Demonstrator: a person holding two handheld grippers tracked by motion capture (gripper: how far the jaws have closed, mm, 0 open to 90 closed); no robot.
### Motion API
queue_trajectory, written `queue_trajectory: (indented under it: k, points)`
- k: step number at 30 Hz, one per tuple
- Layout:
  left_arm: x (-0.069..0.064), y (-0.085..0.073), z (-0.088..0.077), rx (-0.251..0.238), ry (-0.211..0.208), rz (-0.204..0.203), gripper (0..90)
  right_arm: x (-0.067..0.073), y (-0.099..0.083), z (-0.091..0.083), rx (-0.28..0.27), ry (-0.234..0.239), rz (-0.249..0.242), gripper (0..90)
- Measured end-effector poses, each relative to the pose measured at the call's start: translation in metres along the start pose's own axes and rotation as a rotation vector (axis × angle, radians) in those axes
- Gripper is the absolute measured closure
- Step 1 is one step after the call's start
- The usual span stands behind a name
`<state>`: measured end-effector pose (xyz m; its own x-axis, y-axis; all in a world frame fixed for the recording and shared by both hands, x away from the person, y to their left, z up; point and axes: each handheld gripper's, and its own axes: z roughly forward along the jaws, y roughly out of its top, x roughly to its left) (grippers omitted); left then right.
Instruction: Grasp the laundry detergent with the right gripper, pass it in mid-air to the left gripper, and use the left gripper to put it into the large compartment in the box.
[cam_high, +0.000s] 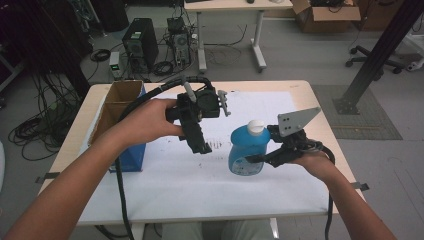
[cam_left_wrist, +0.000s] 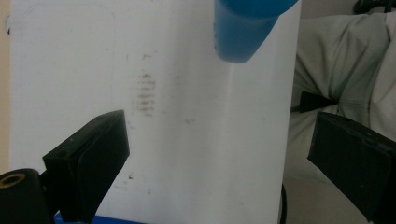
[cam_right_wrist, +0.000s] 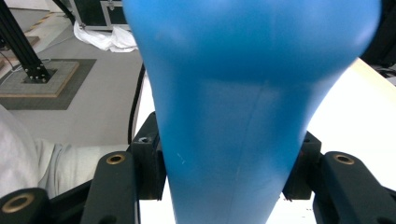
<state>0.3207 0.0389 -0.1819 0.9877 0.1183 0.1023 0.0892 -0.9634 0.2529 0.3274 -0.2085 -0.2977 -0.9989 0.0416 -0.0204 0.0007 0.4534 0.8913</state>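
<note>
We have the right gripper (cam_high: 257, 159) clamped on the blue detergent bottle (cam_high: 246, 150), white cap (cam_high: 255, 126) up, held over the white table sheet (cam_high: 165, 175) mid-table. Left gripper (cam_high: 201, 145) hangs beside it, jaws wide and empty, likely free for the cap.
</note>
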Motion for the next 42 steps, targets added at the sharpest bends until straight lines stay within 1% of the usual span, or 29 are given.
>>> queue_trajectory:
  k: [5,6,15,26,30,32,39,41,42]
  points:
    - [-0.004,0.002,0.0,0.003,-0.006,0.007,5.4,0.0,0.003,0.006,0.007,0.012,-0.005,45.1]
    - [-0.005,0.003,0.0,0.001,-0.013,0.01,5.3,0.0,0.004,0.01,0.009,0.018,-0.008,45.1]
    - [-0.006,0.005,-0.002,-0.004,-0.018,0.012,5.3,-0.001,0.008,0.024,0.032,0.043,-0.022,45.1]
    - [-0.009,0.016,-0.006,-0.011,-0.023,0.039,5.1,-0.005,0.013,0.043,0.046,0.067,-0.035,45.2]
    - [-0.008,0.018,-0.006,-0.016,-0.025,0.038,5.1,-0.005,0.014,0.049,0.053,0.072,-0.038,45.2]
    - [-0.007,0.019,-0.006,-0.014,-0.025,0.035,5.0,-0.006,0.015,0.051,0.055,0.072,-0.041,45.2]
    - [-0.007,0.024,-0.001,-0.001,-0.022,0.049,5.0,-0.007,0.018,0.055,0.052,0.075,-0.044,45.1]
    - [-0.006,0.024,0.001,-0.002,-0.025,0.047,4.9,-0.007,0.018,0.056,0.052,0.076,-0.043,45.1]
    - [-0.006,0.025,0.003,-0.001,-0.028,0.038,4.9,-0.007,0.019,0.056,0.051,0.074,-0.046,45.1]
